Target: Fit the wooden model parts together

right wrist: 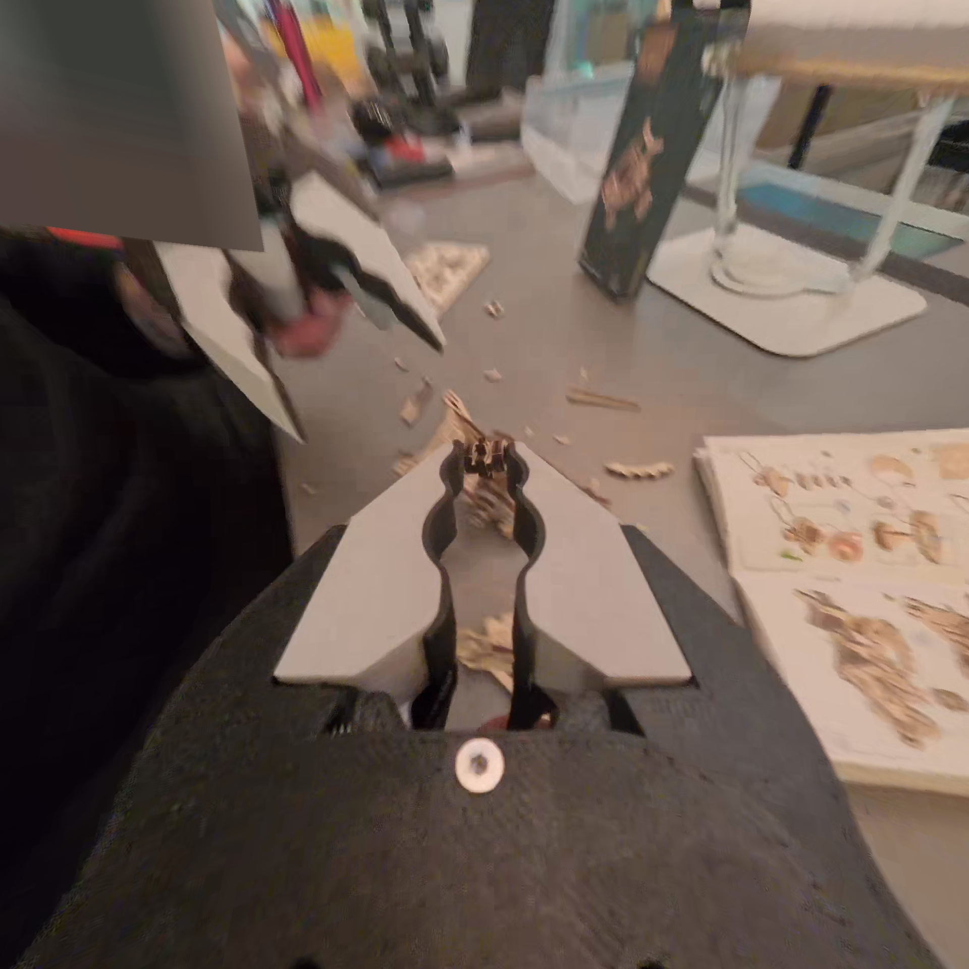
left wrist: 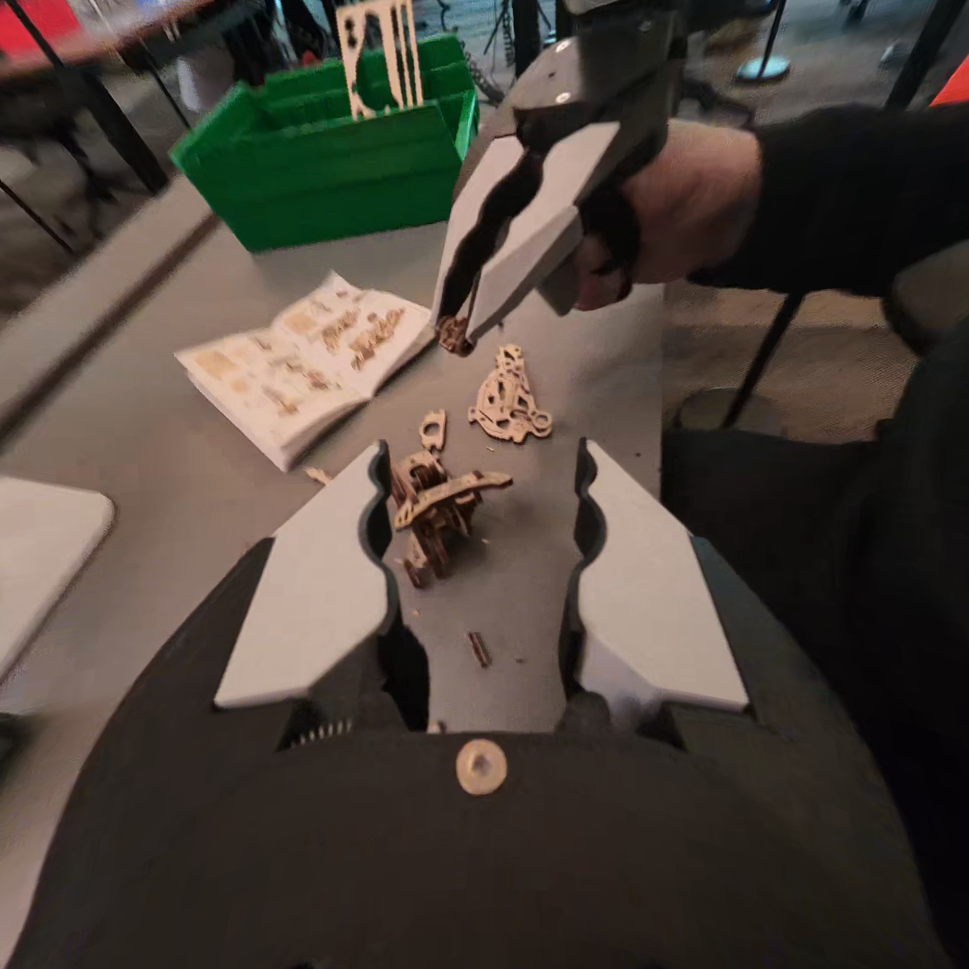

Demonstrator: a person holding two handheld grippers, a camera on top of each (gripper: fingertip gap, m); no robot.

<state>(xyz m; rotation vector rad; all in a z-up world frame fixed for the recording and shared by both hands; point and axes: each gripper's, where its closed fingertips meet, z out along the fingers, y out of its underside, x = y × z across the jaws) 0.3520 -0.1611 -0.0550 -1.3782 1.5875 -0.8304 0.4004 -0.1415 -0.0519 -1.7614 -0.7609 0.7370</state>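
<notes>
The left gripper (left wrist: 482,451), grey-fingered on a black body, is spread wide with nothing between its fingers; it hovers over a small part-built brown wooden model (left wrist: 438,514) that stands on the grey table (left wrist: 157,472), close to the left fingertip, though contact cannot be told. The right gripper (right wrist: 485,453) is drawn nearly closed, its tips pinching a small dark-edged wooden gear-like piece (right wrist: 483,457); the left wrist view shows the same piece (left wrist: 454,335) held clear above the table, with a person's hand (left wrist: 687,204) in a black sleeve on the handle. In the left wrist view three loose wooden parts lie near the model: a pale flat openwork plate (left wrist: 511,401), a small pale link with holes (left wrist: 434,429) and a short dark peg (left wrist: 478,649). One open white instruction booklet (left wrist: 309,362) lies beyond them, and one green plastic crate (left wrist: 335,162) behind it holds an upright pale punched-out sheet (left wrist: 380,57). The right wrist view alone shows a tall dark box (right wrist: 639,173) standing on the table, a clear stand on a white base (right wrist: 786,293), a flat pale sheet of parts (right wrist: 445,272) and many scattered wooden offcuts, too blurred to count; there the booklet (right wrist: 839,577) lies to the right and the other gripper (right wrist: 372,393) hangs open at upper left. The crate shows only in the left wrist view.
</notes>
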